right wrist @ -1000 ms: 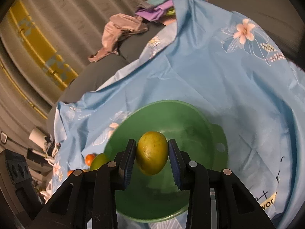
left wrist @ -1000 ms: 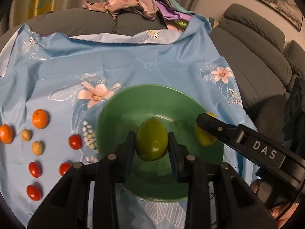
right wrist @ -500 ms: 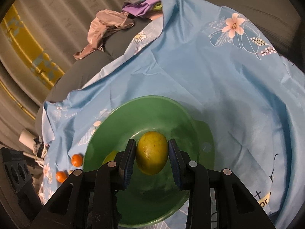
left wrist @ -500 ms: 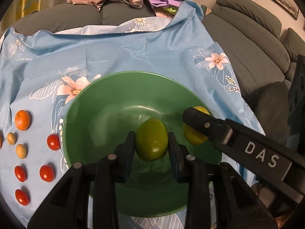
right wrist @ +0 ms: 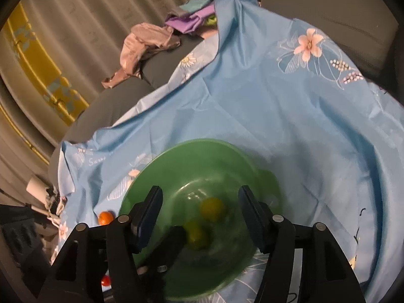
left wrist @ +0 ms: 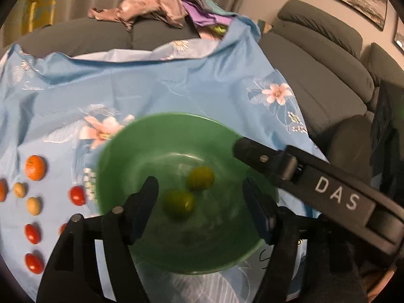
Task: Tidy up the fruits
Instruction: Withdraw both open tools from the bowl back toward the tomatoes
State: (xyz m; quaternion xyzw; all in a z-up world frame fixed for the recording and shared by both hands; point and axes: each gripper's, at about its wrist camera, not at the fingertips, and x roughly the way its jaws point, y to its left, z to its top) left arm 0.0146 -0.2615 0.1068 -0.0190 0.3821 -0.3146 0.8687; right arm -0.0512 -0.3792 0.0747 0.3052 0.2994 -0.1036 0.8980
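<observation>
A green bowl [left wrist: 161, 136] sits on the blue flowered cloth [left wrist: 156, 88]. Two fruits lie inside it: a green one [left wrist: 178, 203] and a yellow one [left wrist: 200, 178]. My left gripper [left wrist: 200, 207] is open and empty just above the bowl. My right gripper [right wrist: 199, 214] is open and empty over the same bowl [right wrist: 164, 166], with the yellow fruit [right wrist: 212, 208] and the green fruit [right wrist: 194, 234] below it. A finger of the right gripper reaches over the bowl's right rim in the left wrist view [left wrist: 262, 154].
Left of the bowl lie an orange [left wrist: 35, 168], several red tomatoes [left wrist: 77, 195] and small tan fruits [left wrist: 33, 205]. A grey sofa [left wrist: 328, 75] with a pile of clothes [left wrist: 151, 5] runs along the back and right.
Both grippers have opened and let go of their fruits, which now lie in the bowl. Both grippers have pulled back a little from the bowl.
</observation>
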